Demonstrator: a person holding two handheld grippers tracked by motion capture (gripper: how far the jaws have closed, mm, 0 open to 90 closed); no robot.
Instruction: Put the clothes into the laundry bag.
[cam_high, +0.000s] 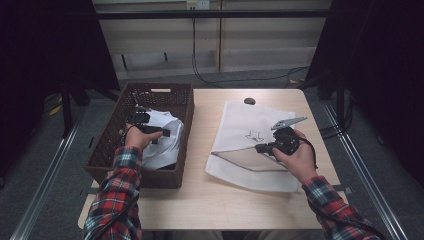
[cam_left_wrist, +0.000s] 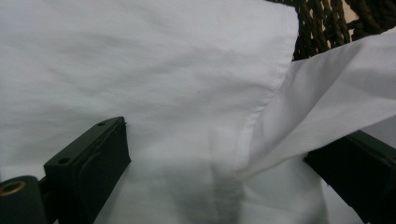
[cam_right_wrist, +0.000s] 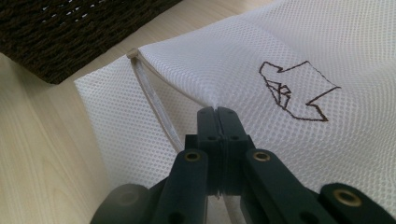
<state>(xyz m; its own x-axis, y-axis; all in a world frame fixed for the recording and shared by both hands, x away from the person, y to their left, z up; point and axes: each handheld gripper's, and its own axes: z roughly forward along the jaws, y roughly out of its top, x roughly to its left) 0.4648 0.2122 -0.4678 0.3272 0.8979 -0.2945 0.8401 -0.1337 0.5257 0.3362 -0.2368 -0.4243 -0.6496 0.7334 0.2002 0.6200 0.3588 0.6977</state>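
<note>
- Pinching the upper lip of the mesh bag (cam_right_wrist: 299, 70), the right gripper (cam_high: 266, 148) has its fingers (cam_right_wrist: 208, 128) pressed together on the fabric right at the bag's mouth; in the right gripper view the netting puckers where it enters them.
- That pinch lifts the lip, so the mouth gapes as a shallow slot facing the basket (cam_high: 107, 145), with its zip edge (cam_right_wrist: 156, 107) running out toward the near corner.
- The bag lies flat on the table (cam_high: 200, 200), its long axis running away from the person, its open end on the near side.
- Across the table, the left gripper (cam_high: 159, 134) is down in the basket over the white shirt (cam_high: 165, 140), fingers (cam_left_wrist: 91, 154) spread wide.
- In the left gripper view the shirt lies straight ahead between the two fingers: one fold crosses over the right finger, and a stitched hem runs upward between them. The cloth seems to touch both, but it is not clamped.
- The relation that counts: the shirt sits to the left of the bag's mouth, across the basket wall. The left hand is much the nearer to it, so the likely move is to close on that fold and carry it rightward into the slot.
- Far side: the bag's closed end and the basket's far wall (cam_left_wrist: 322, 23).
</note>
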